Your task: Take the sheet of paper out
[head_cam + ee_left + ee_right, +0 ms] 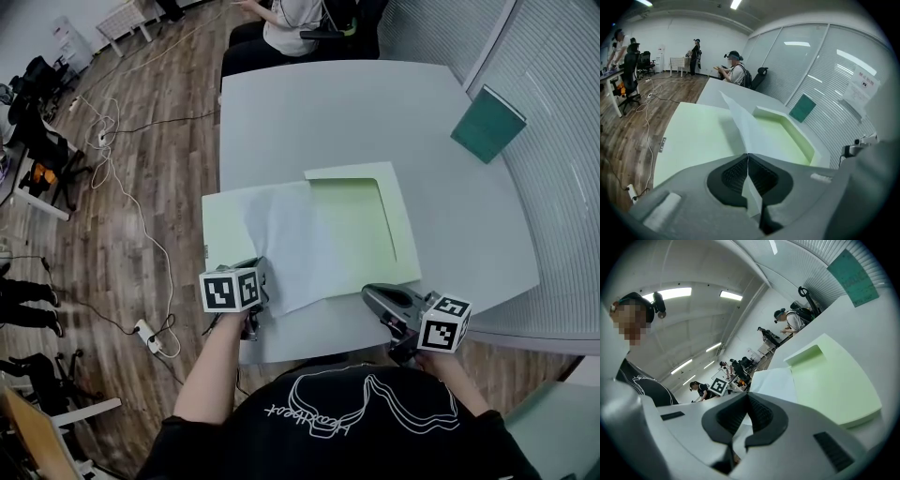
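Note:
An open pale green folder lies flat on the grey table. A white sheet of paper rests across its middle, raised at its near corner. My left gripper is at the sheet's near left corner, shut on it. In the left gripper view the paper runs up from between the closed jaws of the left gripper, over the folder. My right gripper sits at the folder's front edge. In the right gripper view the right gripper has its tips together with nothing seen between them, and the paper and folder lie just ahead.
A teal book lies at the table's far right, by the blinds. A person sits at the far end. Cables and a power strip lie on the wooden floor to the left. The table's front edge is just below both grippers.

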